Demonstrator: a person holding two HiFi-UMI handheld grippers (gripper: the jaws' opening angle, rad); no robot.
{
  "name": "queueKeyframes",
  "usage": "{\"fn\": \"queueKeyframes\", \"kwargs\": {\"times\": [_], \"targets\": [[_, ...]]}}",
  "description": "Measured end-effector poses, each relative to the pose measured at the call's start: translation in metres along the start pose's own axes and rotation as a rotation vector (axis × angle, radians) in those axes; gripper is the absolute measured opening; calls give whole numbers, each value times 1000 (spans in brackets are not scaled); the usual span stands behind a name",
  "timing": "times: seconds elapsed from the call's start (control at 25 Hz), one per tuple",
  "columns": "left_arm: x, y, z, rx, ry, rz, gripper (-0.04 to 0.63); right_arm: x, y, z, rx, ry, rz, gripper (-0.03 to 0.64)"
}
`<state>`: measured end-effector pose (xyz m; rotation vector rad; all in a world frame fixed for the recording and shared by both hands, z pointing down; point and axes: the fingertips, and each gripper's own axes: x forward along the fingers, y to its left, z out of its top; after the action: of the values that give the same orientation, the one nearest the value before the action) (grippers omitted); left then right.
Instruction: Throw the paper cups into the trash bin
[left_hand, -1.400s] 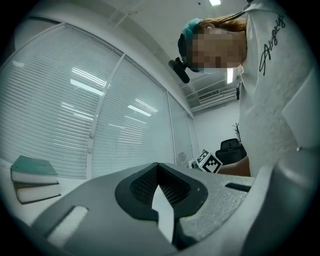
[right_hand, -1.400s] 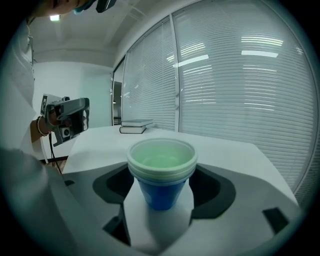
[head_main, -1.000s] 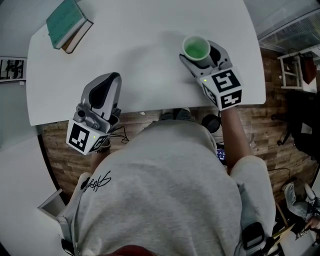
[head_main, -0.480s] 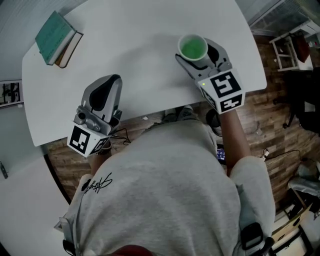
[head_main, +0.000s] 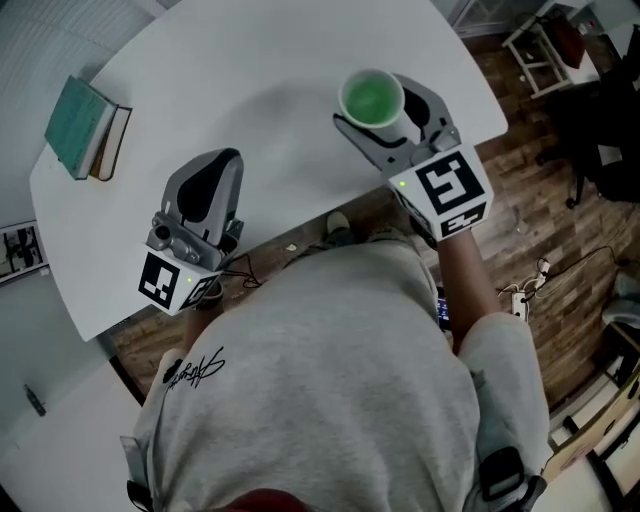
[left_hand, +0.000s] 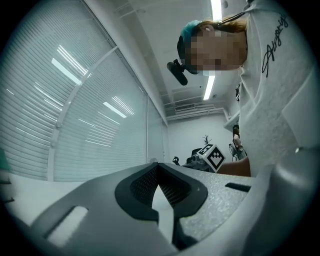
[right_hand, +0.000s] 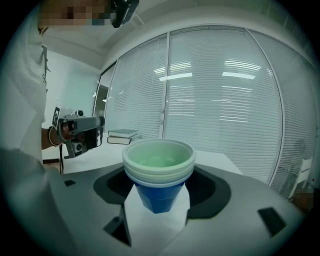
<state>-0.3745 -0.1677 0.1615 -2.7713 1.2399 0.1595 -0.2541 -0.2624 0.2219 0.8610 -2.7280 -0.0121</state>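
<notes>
Closed around a nested stack of paper cups, the jaws of the right gripper press the blue outer cup from both sides, just under the pale green rims. The stack stands upright between them, mouth up, its inside green. From the head view the right gripper sits over the near right part of the white surface; whether the cups' base touches it cannot be told.

The left gripper has its jaws drawn together at the tips, with nothing between them. It is over the near edge of the surface, well apart from the cups and to their left.

Beyond the left jaws, further left and away from the person, two books lie stacked on the surface, the teal one on top. To the right of the right jaws, past the surface's edge, is wooden floor.
</notes>
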Motion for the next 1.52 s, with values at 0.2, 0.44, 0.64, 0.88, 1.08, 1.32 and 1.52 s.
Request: {"fn": "queueKeyframes", "kwargs": {"times": [0.2, 0.44, 0.64, 0.88, 1.08, 1.32, 1.52], "targets": [[22, -16, -5, -12, -11, -87, 0, -28, -5, -4, -11, 20, -63, 311], [48, -39, -12, -25, -21, -161, 0, -64, -17, -11, 8, 18, -127, 310], [75, -66, -16, -36, -14, -209, 0, -99, -32, -20, 20, 22, -165, 310], [107, -106, -21, -49, -16, -272, 0, -145, -49, -30, 37, 11, -215, 310], [133, -138, -26, -60, -8, -338, 0, -182, -59, -43, 51, 23, -257, 310], [164, -183, -28, -71, -14, -424, 0, -228, -74, -57, 78, 17, -319, 310], [184, -214, -33, -82, -9, -491, 0, -261, -82, -72, 117, 25, -376, 310]]}}
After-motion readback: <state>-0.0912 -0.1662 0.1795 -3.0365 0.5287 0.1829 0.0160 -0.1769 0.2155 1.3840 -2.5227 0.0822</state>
